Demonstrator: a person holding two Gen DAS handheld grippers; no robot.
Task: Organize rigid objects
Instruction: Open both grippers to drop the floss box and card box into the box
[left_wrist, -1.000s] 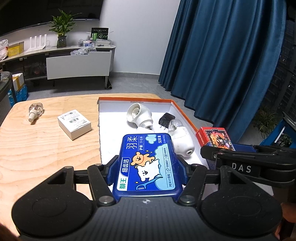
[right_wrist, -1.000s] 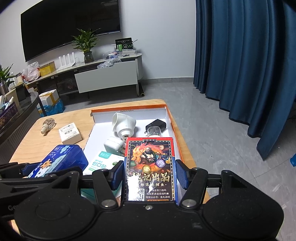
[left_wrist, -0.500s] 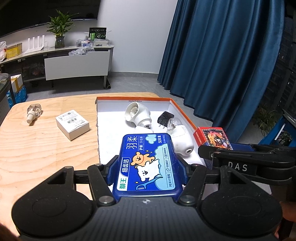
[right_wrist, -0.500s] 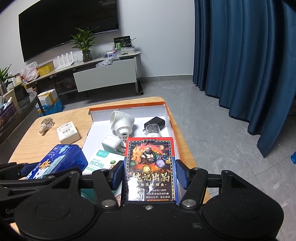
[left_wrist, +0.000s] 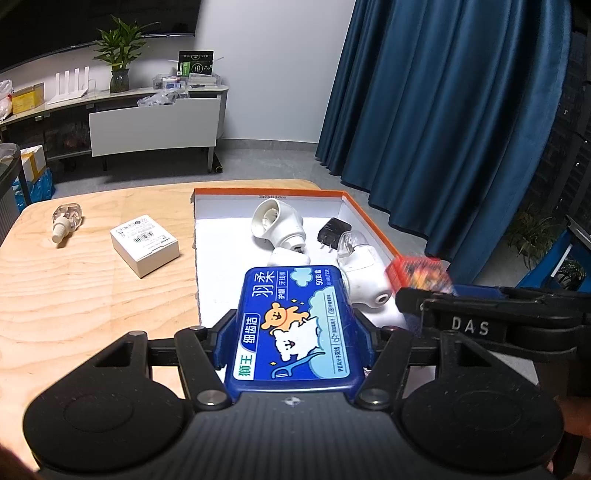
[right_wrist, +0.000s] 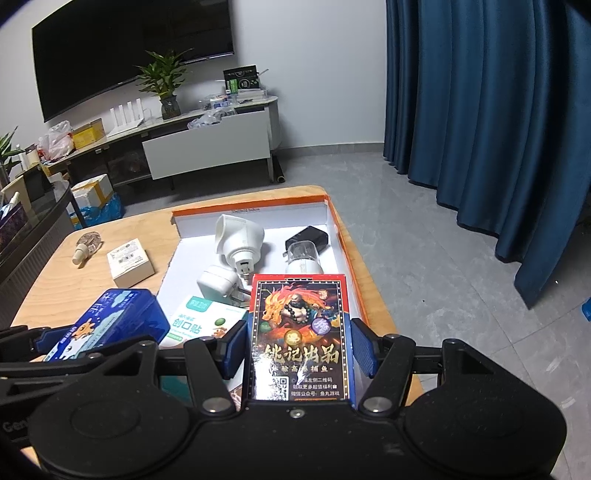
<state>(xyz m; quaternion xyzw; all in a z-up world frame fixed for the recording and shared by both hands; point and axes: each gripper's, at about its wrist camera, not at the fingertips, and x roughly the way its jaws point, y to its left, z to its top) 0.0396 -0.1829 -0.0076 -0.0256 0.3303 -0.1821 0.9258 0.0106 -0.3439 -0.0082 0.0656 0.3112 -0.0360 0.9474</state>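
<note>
My left gripper (left_wrist: 295, 326) is shut on a blue floss-pick box (left_wrist: 295, 317) with a cartoon bear label and holds it over the near end of the white tray (left_wrist: 269, 190) with the orange rim. My right gripper (right_wrist: 299, 339) is shut on a red card box (right_wrist: 299, 332) with dragon art, held flat over the tray's (right_wrist: 251, 205) near right part. The card box (left_wrist: 419, 271) shows blurred at the right of the left wrist view. The blue box (right_wrist: 110, 321) sits lower left in the right wrist view.
Inside the tray lie a white round plug device (right_wrist: 240, 240), a black charger (right_wrist: 308, 236), a clear-topped white device (right_wrist: 303, 254), a white adapter (right_wrist: 218, 282) and a green-white plaster box (right_wrist: 207, 325). On the wooden table, left of the tray, are a small white box (left_wrist: 144, 245) and a small bottle (left_wrist: 66, 219).
Both grippers keep their hold and stay about where they were. The card box now looks blurred in the left wrist view.
</note>
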